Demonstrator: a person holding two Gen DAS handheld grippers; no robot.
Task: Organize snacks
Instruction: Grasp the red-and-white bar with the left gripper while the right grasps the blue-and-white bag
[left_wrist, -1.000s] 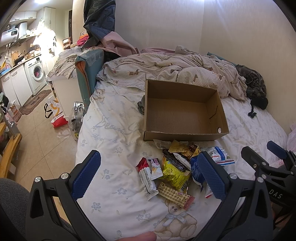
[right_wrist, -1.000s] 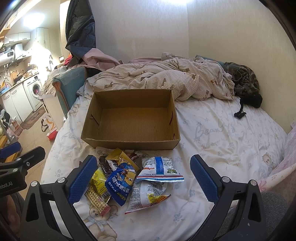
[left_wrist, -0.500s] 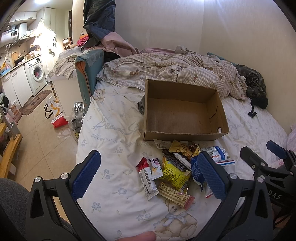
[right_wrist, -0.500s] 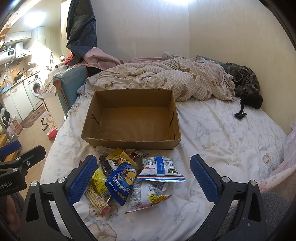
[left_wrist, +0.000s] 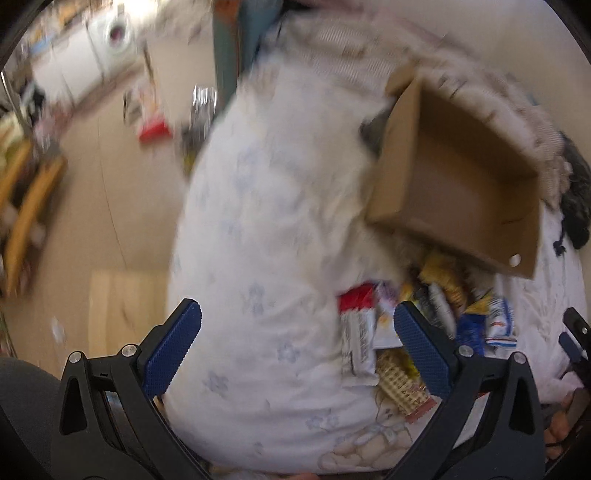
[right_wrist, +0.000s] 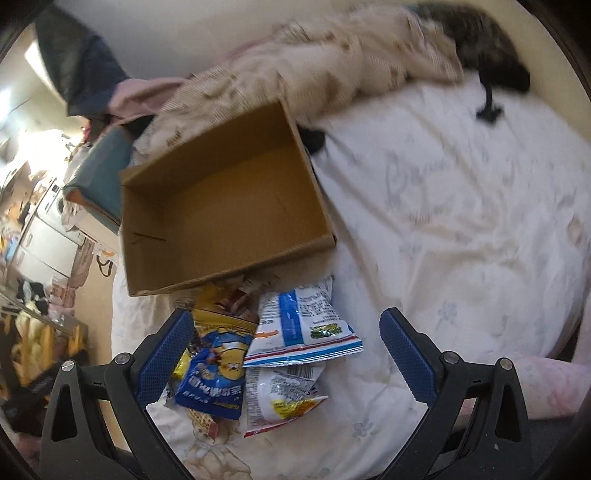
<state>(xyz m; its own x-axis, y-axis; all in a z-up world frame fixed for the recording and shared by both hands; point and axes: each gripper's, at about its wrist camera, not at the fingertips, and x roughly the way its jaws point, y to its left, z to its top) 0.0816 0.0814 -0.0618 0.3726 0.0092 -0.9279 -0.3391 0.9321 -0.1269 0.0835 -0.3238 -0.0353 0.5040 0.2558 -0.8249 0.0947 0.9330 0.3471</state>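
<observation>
An empty cardboard box (right_wrist: 225, 206) lies open on the white bedsheet (right_wrist: 461, 236); the left wrist view shows the box (left_wrist: 465, 192) at the upper right, blurred. Several snack packets lie in a heap before it: a white and blue bag (right_wrist: 303, 325), a blue bag (right_wrist: 214, 373), a white and yellow bag (right_wrist: 280, 395). In the left wrist view a red and white bar (left_wrist: 356, 332) and a wafer packet (left_wrist: 400, 386) lie by the right finger. My left gripper (left_wrist: 297, 345) and right gripper (right_wrist: 286, 352) both stand open, holding nothing, just above the heap.
A crumpled checked duvet (right_wrist: 332, 62) and dark clothes (right_wrist: 491, 74) lie at the far end of the bed. Left of the bed is tiled floor (left_wrist: 110, 206) with bags, a wooden piece (left_wrist: 26, 206) and a washing machine (left_wrist: 118, 33).
Both views have tilted and swung fast, with motion blur. Both grippers have dropped closer to the snack heap. Both stay open and nothing was picked up.
</observation>
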